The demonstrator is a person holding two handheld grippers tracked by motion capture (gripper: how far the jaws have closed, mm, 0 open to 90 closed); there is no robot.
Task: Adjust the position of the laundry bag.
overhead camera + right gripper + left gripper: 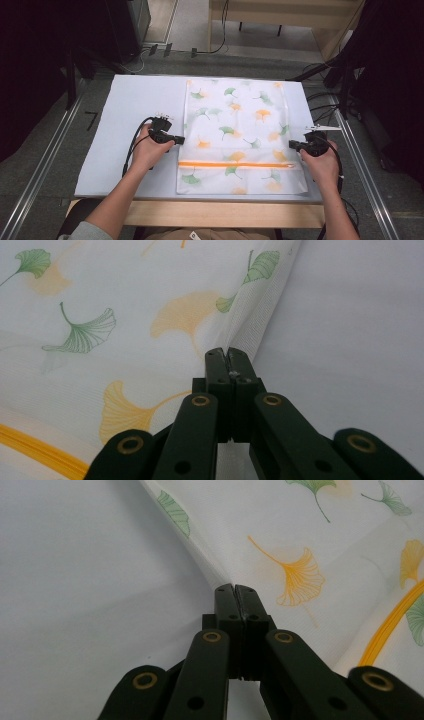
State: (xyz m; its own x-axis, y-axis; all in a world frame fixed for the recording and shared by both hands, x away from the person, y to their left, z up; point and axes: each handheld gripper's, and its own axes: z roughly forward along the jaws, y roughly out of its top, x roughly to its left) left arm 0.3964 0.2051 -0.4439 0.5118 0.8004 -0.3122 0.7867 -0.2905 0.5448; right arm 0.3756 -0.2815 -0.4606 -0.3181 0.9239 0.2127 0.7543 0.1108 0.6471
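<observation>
Both grippers, left (pixel 176 140) and right (pixel 295 145), pinch opposite bag (pixel 235 107) edges (fingers clamped); its length runs away from them.

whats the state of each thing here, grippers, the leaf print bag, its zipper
left gripper: shut on the bag's left edge, which lifts slightly at the pinch
right gripper: shut on the bag's right edge
leaf print bag: spread flat on the table, held at both side edges
orange zipper: looks closed, running straight across the bag near its close end
table: covered by a pale sheet, bag lying on its right part
</observation>
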